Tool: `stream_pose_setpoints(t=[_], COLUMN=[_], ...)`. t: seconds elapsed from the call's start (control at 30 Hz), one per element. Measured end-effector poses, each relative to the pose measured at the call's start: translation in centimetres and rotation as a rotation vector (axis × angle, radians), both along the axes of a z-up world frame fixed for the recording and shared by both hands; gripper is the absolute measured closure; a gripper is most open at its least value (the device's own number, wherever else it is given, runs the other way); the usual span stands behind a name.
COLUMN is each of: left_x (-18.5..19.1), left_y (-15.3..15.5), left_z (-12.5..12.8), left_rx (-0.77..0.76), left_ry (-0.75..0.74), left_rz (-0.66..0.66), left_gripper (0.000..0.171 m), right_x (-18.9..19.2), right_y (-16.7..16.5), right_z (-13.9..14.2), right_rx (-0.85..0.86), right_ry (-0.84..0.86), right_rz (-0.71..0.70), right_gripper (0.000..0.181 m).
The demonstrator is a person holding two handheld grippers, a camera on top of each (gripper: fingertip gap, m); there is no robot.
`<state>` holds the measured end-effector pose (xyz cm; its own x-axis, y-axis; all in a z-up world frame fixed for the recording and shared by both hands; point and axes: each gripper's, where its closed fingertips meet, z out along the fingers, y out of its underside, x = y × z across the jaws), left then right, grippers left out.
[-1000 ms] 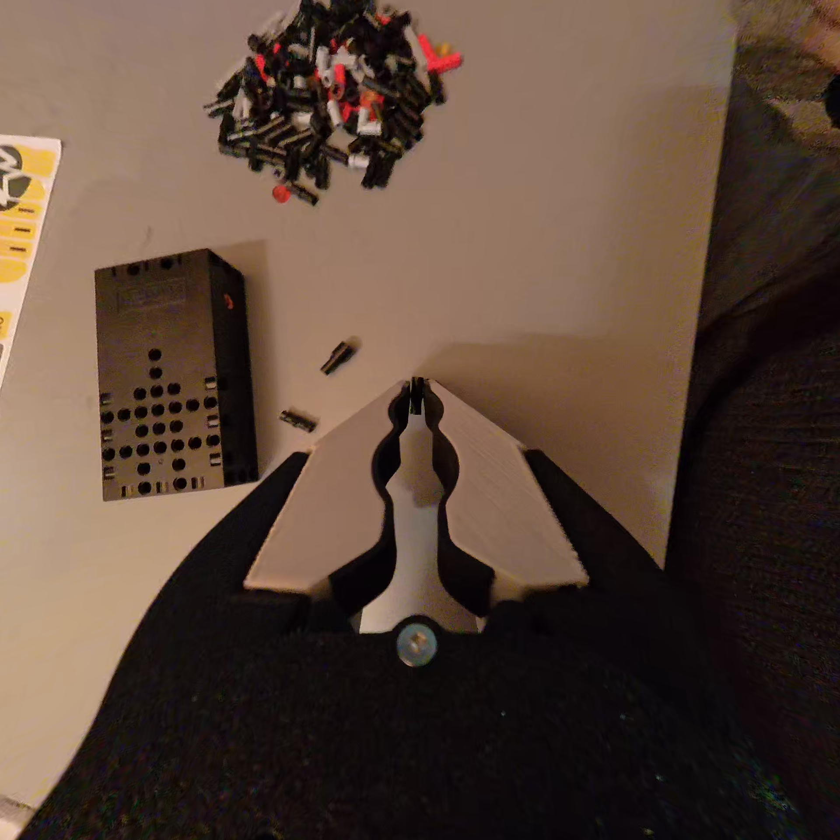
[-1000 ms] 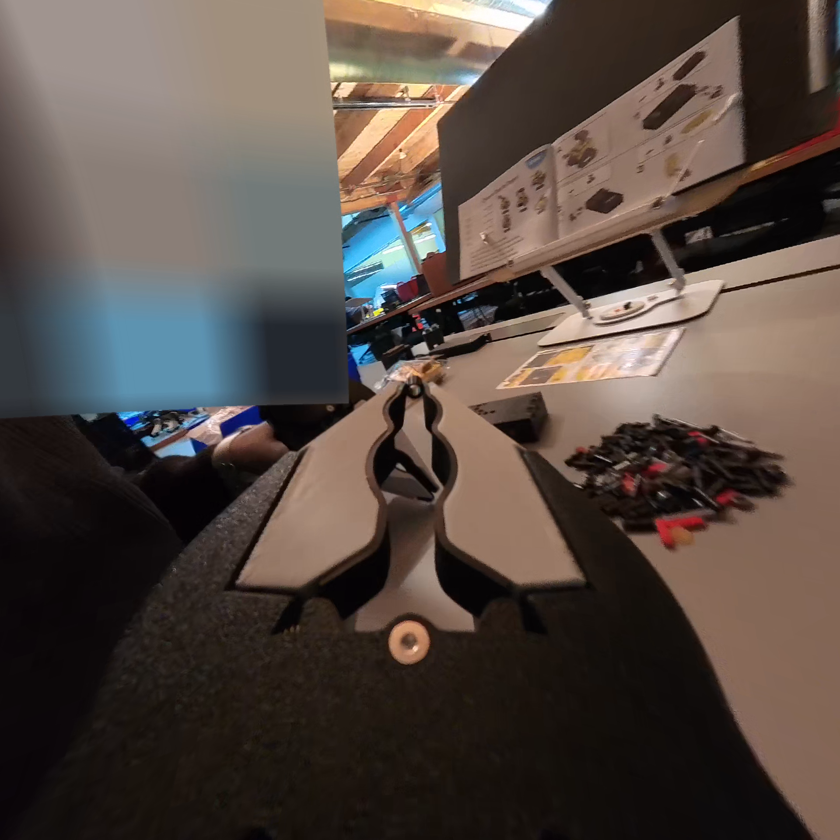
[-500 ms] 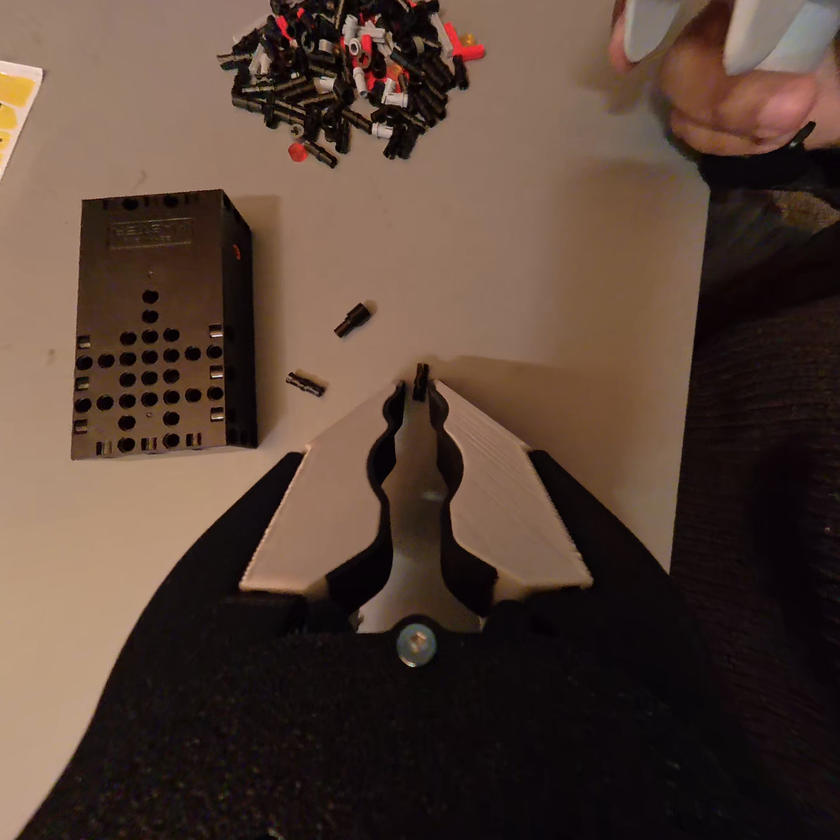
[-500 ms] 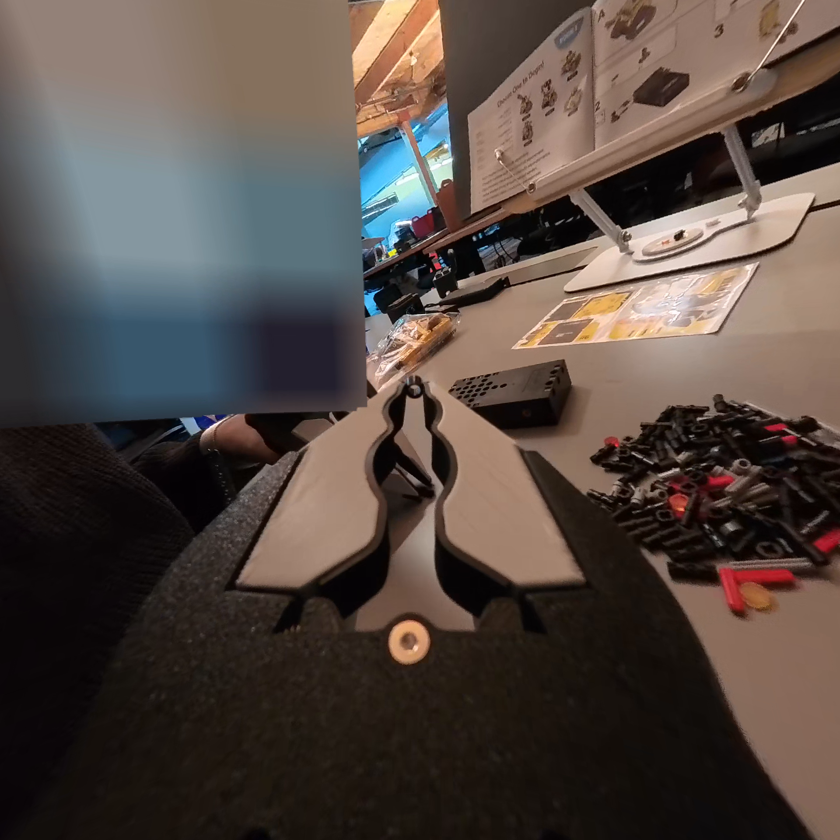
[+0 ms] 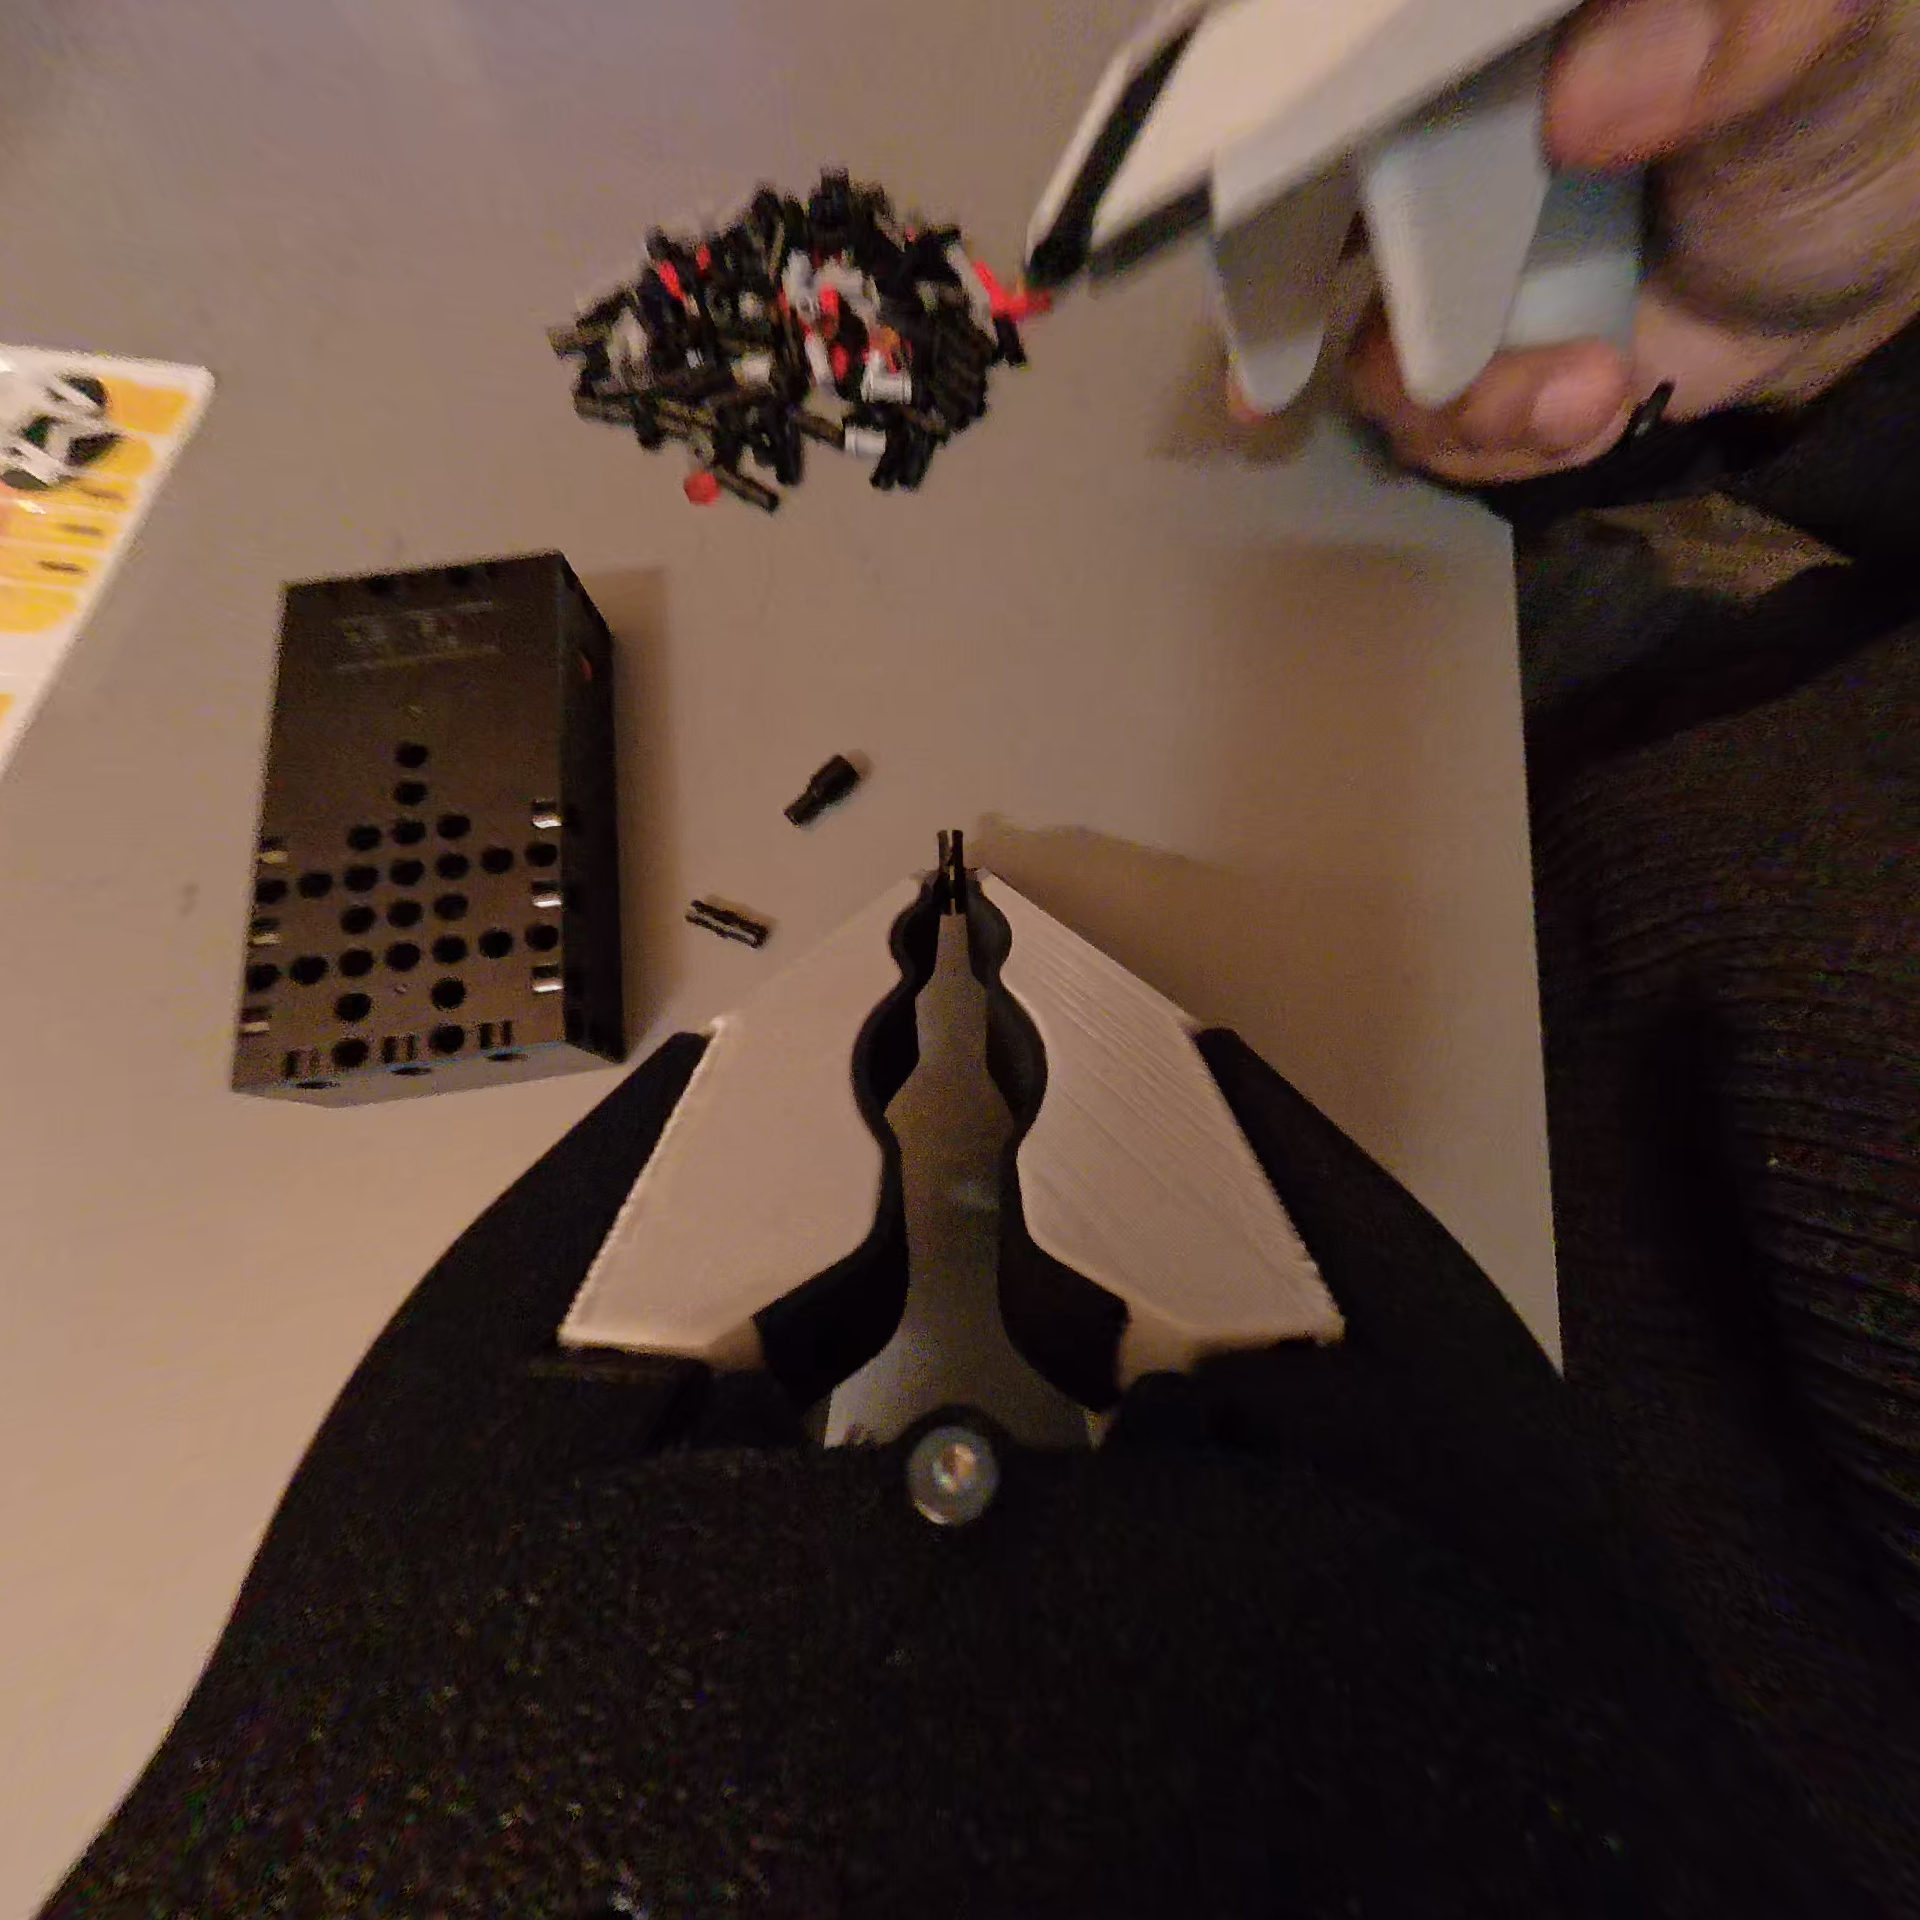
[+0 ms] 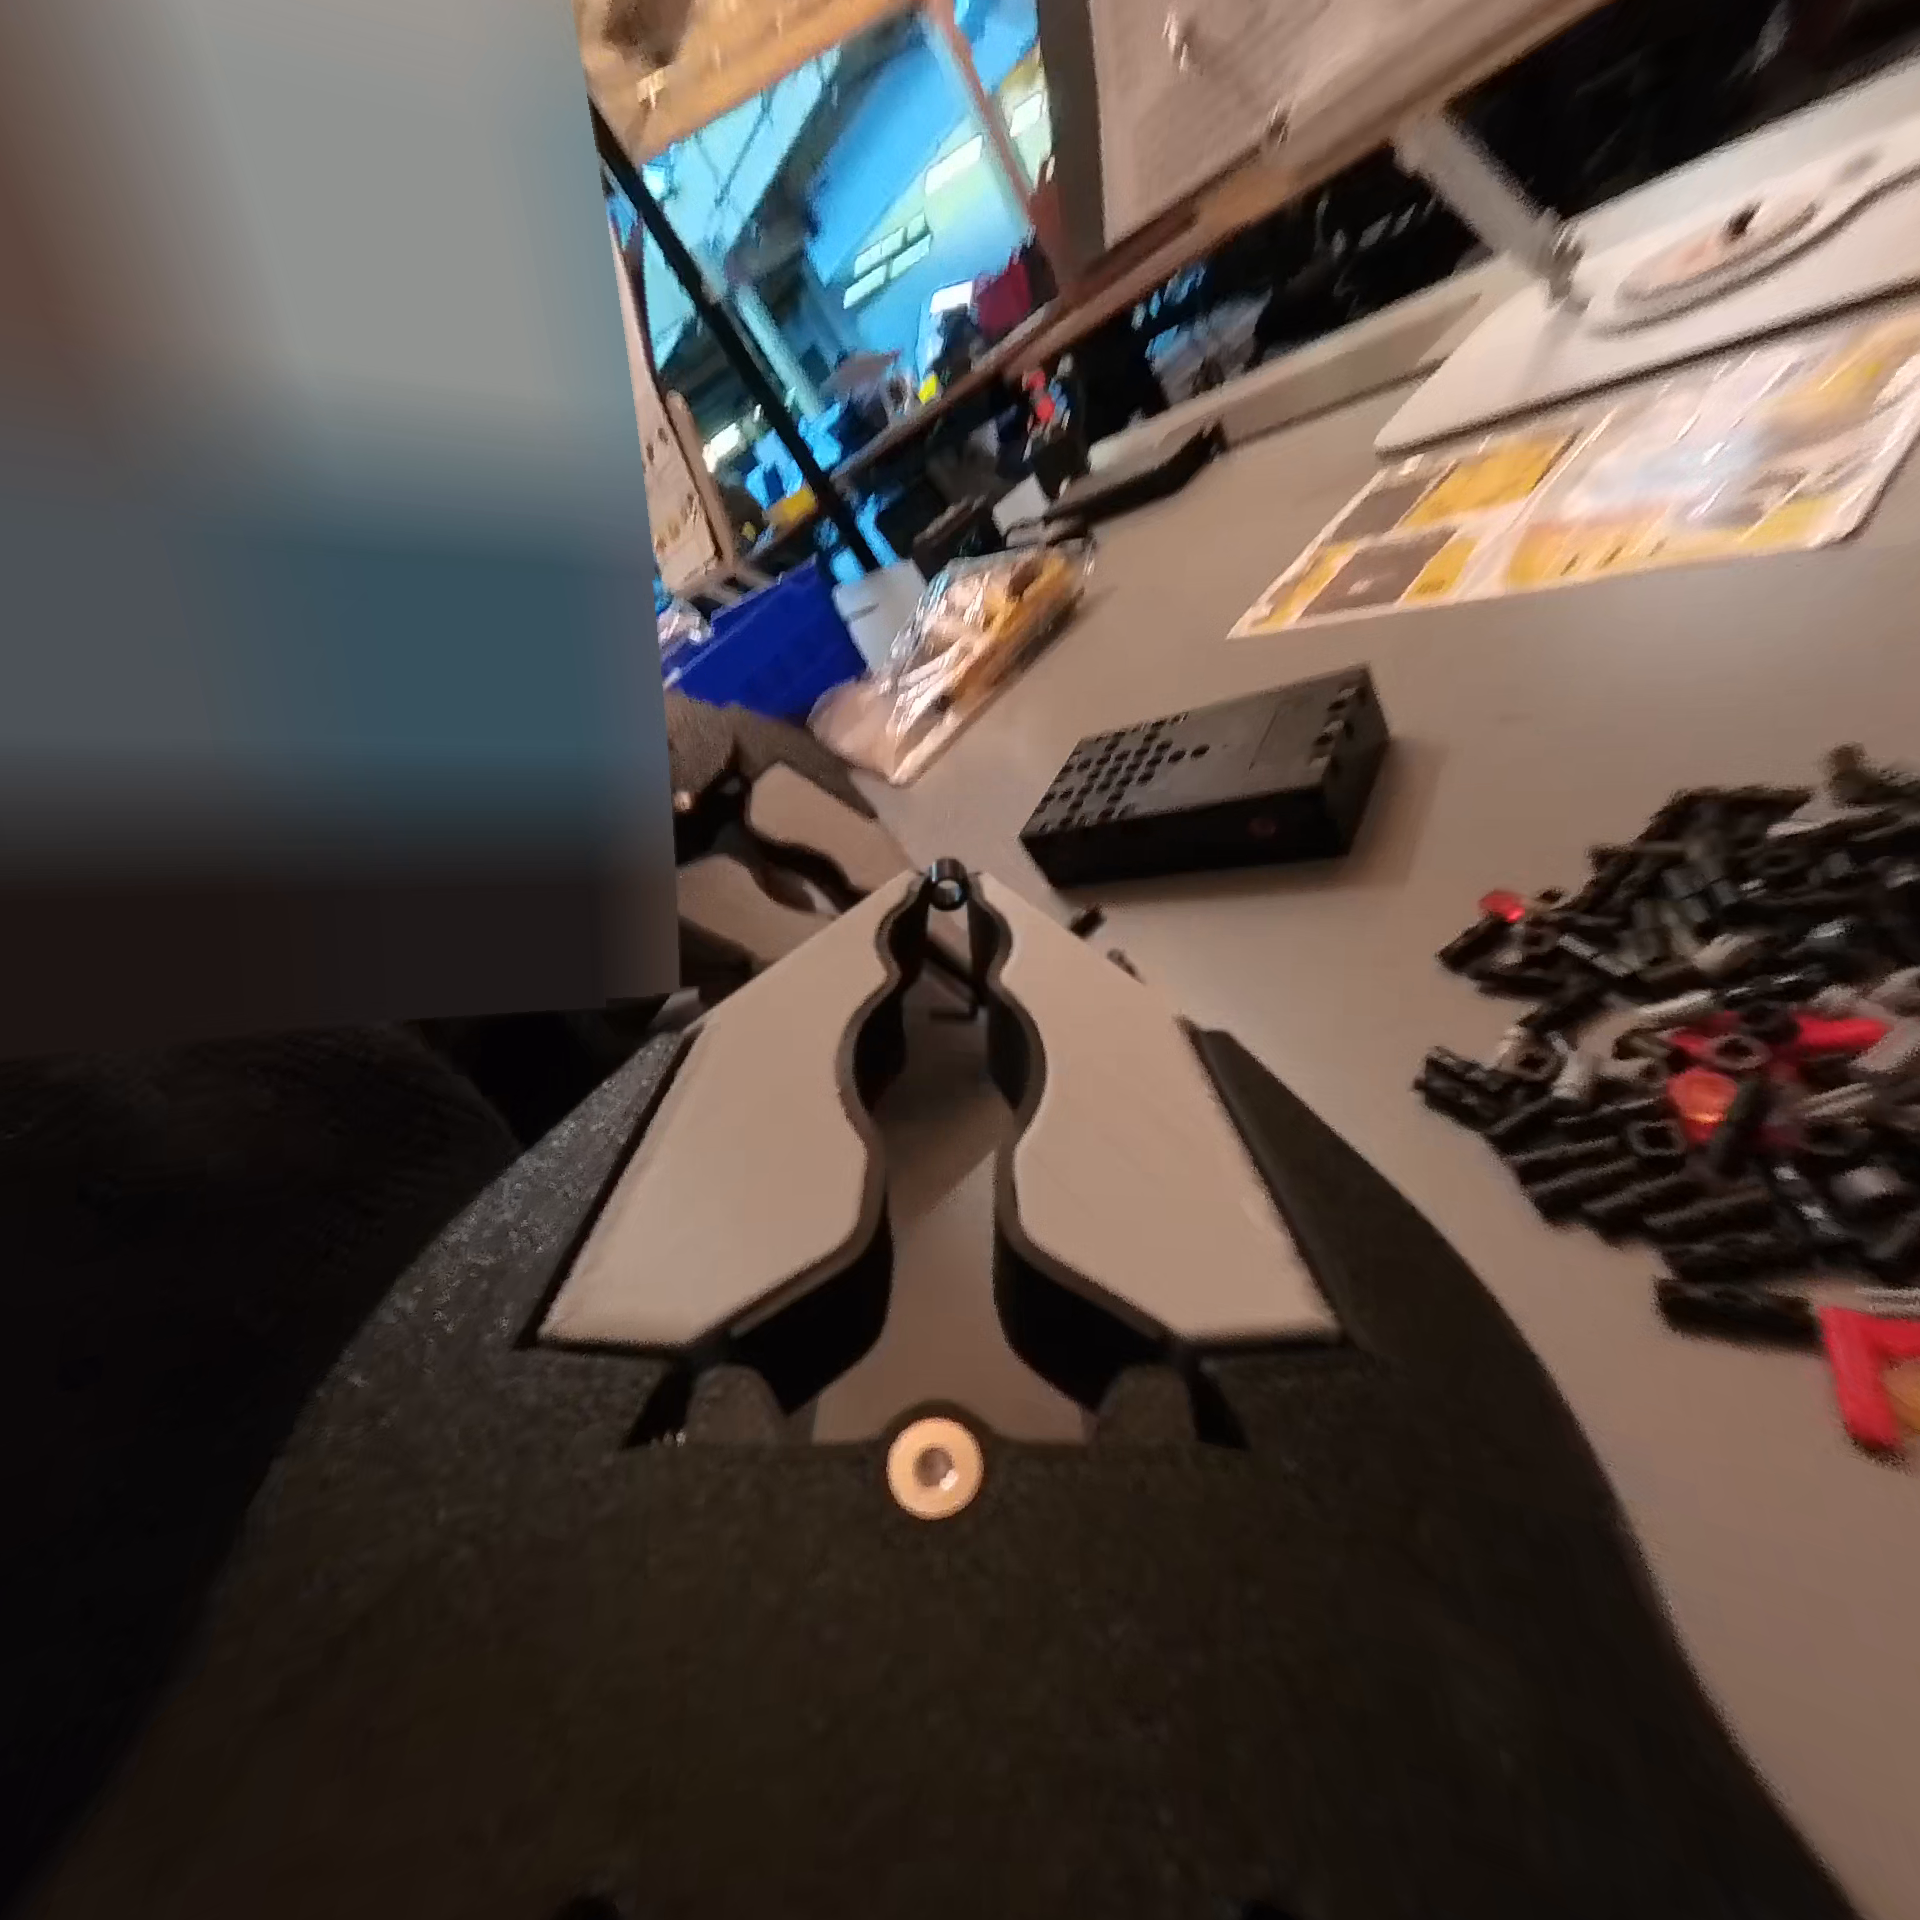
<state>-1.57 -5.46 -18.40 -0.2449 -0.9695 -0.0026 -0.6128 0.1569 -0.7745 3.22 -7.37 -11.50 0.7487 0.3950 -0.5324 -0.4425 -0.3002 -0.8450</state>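
Black plastic is pinched at both of my tips. My left hand-held gripper (image 5: pixel 951 883) is closed on a short black pin (image 5: pixel 948 854), which sticks out past the tips and hangs above the grey surface (image 5: pixel 1195 675), close to its right edge. My right hand-held gripper (image 6: pixel 945 909) is likewise closed on a small black piece (image 6: pixel 945 889), of which only a round end shows (the rest is hidden between the fingers). It is held up off the surface, beside the right end of the pile of small parts (image 5: pixel 790 332), mostly black with some red and grey.

Two loose black pins lie just left of my left tips: a stubby one (image 5: pixel 826 790) farther off and a thin one (image 5: pixel 727 922) nearer. Left of them a black box with many round holes (image 5: pixel 416 831) lies flat. A yellow printed sheet (image 5: pixel 73 488) sits at the far left. From the right wrist view, a clear bag of parts (image 6: pixel 977 644) lies beyond the box, and the pale base of a stand (image 6: pixel 1662 301) is far right. My hand (image 5: pixel 1662 208) on the right tool is blurred.
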Motion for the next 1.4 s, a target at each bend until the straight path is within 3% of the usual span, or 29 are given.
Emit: stream_pose_setpoints(t=[0.13,0.33,0.73,1.4], left_x=[-0.2,-0.5,-0.9,-0.9], left_y=[-1.2,-2.8,-3.4,-3.9], left_z=[2.6,4.6,4.2,3.8], left_rx=[-0.022,0.118,0.091,0.067], left_ry=[-0.138,-0.297,-0.279,-0.259], left_rz=[-0.083,-0.172,-0.215,-0.241], left_gripper=[0.168,0.168,0.169,0.169], right_x=[-2.6,-4.5,-5.4,-5.4], right_y=[0.1,-0.6,-1.5,-1.6], right_z=[-1.8,-3.0,-3.0,-2.9], right_rx=[-0.131,-0.208,-0.227,-0.222], right_ry=[0.017,-0.010,0.028,0.032], right_rz=[0.169,0.301,0.409,0.418], right_gripper=[0.174,0.174,0.174,0.174])
